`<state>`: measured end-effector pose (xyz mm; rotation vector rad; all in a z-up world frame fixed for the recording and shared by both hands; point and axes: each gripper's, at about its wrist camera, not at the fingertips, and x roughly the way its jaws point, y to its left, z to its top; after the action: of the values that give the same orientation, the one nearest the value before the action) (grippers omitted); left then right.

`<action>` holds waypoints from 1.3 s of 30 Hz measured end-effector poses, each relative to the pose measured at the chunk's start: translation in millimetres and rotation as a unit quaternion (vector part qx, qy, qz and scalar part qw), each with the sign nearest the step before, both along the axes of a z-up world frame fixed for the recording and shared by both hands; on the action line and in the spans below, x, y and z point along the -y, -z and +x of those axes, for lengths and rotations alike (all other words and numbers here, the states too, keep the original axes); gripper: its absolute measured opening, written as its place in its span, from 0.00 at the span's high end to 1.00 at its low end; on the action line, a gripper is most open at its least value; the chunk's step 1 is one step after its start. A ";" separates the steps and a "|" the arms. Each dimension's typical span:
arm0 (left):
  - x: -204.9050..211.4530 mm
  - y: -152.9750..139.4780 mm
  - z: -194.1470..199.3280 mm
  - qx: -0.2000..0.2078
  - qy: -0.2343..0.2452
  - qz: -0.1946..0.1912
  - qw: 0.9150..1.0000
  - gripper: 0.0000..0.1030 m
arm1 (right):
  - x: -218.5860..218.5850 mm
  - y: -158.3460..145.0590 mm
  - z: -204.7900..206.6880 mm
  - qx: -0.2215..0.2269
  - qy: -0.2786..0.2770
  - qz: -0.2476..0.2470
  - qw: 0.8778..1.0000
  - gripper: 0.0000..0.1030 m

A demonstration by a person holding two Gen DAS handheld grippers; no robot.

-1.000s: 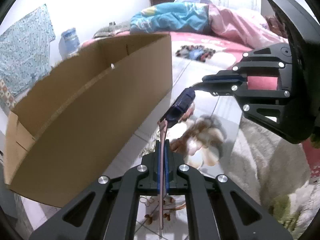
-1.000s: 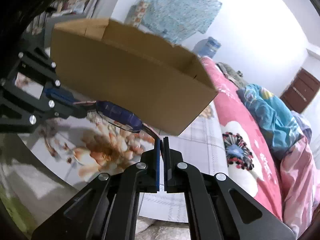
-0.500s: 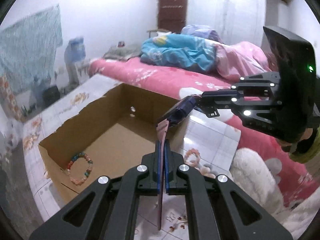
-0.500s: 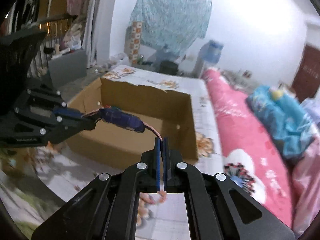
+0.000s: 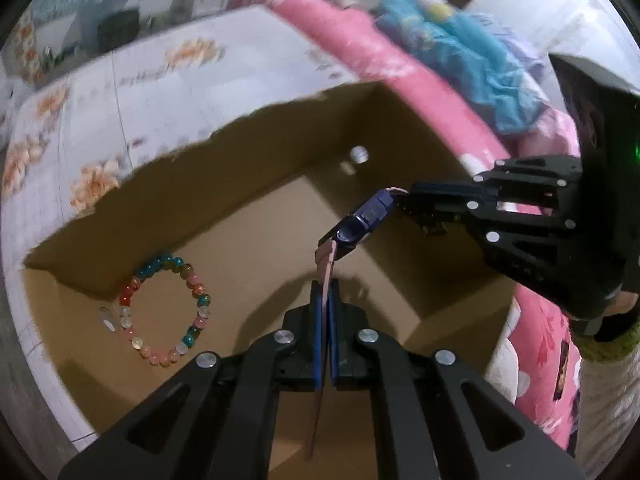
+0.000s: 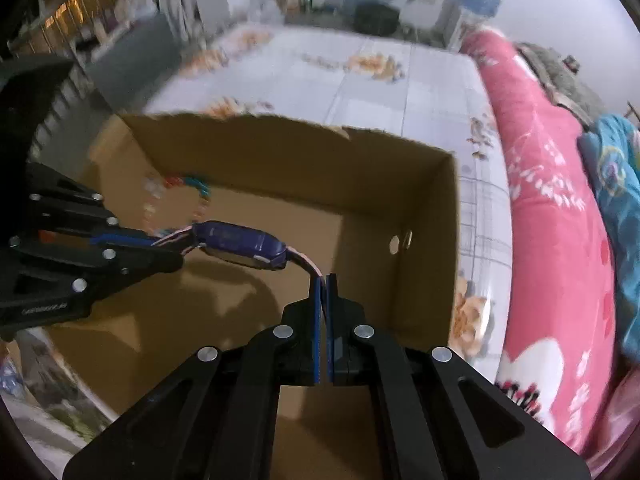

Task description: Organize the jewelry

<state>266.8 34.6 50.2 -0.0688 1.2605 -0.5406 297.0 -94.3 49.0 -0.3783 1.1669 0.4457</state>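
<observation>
Grippers hold a watch between them over an open box. Nearest, the left gripper (image 5: pixel 325 300) is clenched on one pink strap end; the right gripper (image 6: pixel 323 280) is clenched on the other. The watch (image 5: pixel 362 224) hangs stretched between them, its long axis running from claw to claw, above the box (image 5: pixel 280 216) floor. Farther left inside lies a bead bracelet (image 5: pixel 164 314). A second ago the box stood alongside, seen from outside; now both claws look down into it.
</observation>
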 end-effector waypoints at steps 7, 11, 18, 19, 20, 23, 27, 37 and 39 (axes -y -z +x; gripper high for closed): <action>1.0 34.1 34.2 -0.060 -0.029 0.022 0.997 0.73 | -16.9 19.2 35.3 0.016 -0.008 -0.053 0.998 0.74; -5.1 33.2 36.4 -0.052 -0.045 0.013 0.998 0.67 | -9.3 6.1 26.8 0.054 -0.006 -0.029 0.998 0.69; 0.4 30.0 35.8 -0.041 -0.031 0.022 0.998 0.65 | 25.7 -21.0 15.7 0.101 0.036 0.007 0.994 0.68; 3.0 30.6 35.0 -0.045 -0.025 0.024 0.998 0.64 | 34.9 -29.8 8.3 0.114 0.046 0.024 0.992 0.68; 6.4 31.2 35.8 -0.049 -0.021 0.025 0.998 0.64 | 41.6 -35.8 2.9 0.128 0.056 0.034 0.990 0.67; 17.3 38.8 41.2 -0.080 -0.009 0.022 0.997 0.64 | 65.1 -57.1 -29.1 0.163 0.083 0.083 0.980 0.67; 22.6 59.2 55.8 -0.150 -0.018 0.008 0.988 0.64 | 93.5 -70.0 -74.1 0.180 0.109 0.158 0.965 0.66; 26.8 73.5 78.4 -0.186 -0.064 0.005 0.980 0.64 | 153.6 -44.6 -137.3 0.167 0.195 0.272 0.927 0.65; 31.0 71.9 79.8 -0.178 -0.064 0.011 0.982 0.64 | 159.6 -33.5 -142.5 0.158 0.208 0.286 0.922 0.65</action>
<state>346.6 3.6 -21.7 -0.2355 1.5986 -0.4142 154.5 -253.8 82.4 0.2981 0.7273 0.3164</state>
